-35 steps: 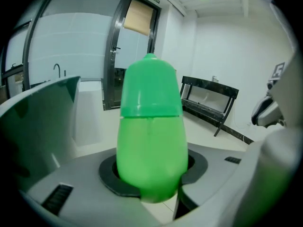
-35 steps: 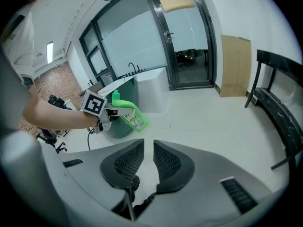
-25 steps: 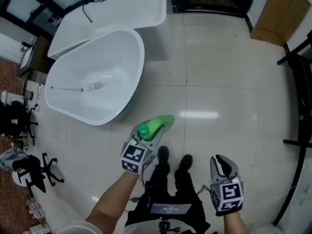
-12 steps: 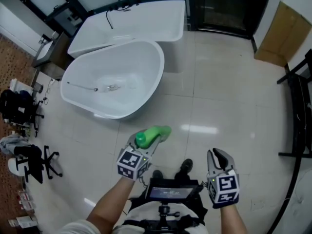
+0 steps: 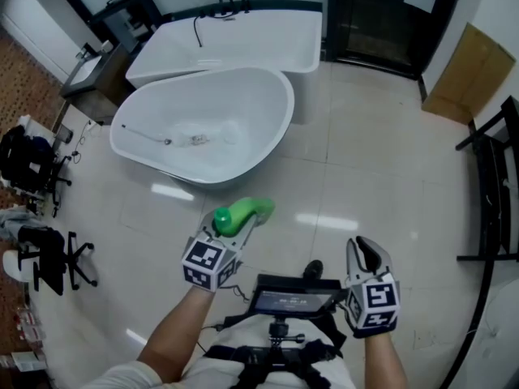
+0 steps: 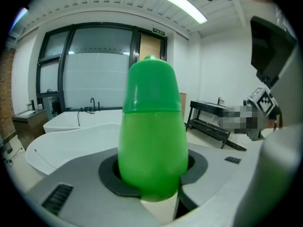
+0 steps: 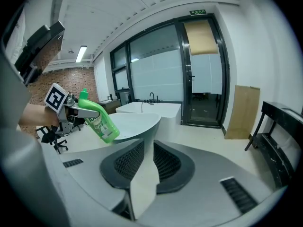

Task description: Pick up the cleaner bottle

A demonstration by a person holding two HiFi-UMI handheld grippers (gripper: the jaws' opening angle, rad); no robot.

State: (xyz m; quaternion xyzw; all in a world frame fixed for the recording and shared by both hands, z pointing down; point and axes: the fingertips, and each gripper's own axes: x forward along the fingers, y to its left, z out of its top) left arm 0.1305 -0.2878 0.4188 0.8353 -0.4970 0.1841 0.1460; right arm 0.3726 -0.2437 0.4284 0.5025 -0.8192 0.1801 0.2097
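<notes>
The cleaner bottle [image 5: 239, 215] is bright green with a rounded cap. It is held up in the air in front of me, over the tiled floor. My left gripper [image 5: 245, 224] is shut on it; in the left gripper view the bottle [image 6: 151, 136] fills the middle, wedged between the dark pads [image 6: 111, 174]. From the right gripper view the bottle [image 7: 100, 121] hangs tilted at the left, its label showing. My right gripper [image 5: 365, 255] is held low at the right, jaws together with nothing in them [image 7: 144, 162].
An oval white bathtub [image 5: 268, 140] stands ahead left, with a rectangular tub [image 5: 243, 43] behind it. A black metal rack [image 5: 491, 189] and a cardboard sheet [image 5: 474, 63] are at the right. Office chairs [image 5: 45, 262] stand at the left. A screen [image 5: 293, 301] sits at my chest.
Both grippers have come up, the left one still holding the bottle and drifting slightly left in the head view. The tubs now sit nearer the middle of that view.
</notes>
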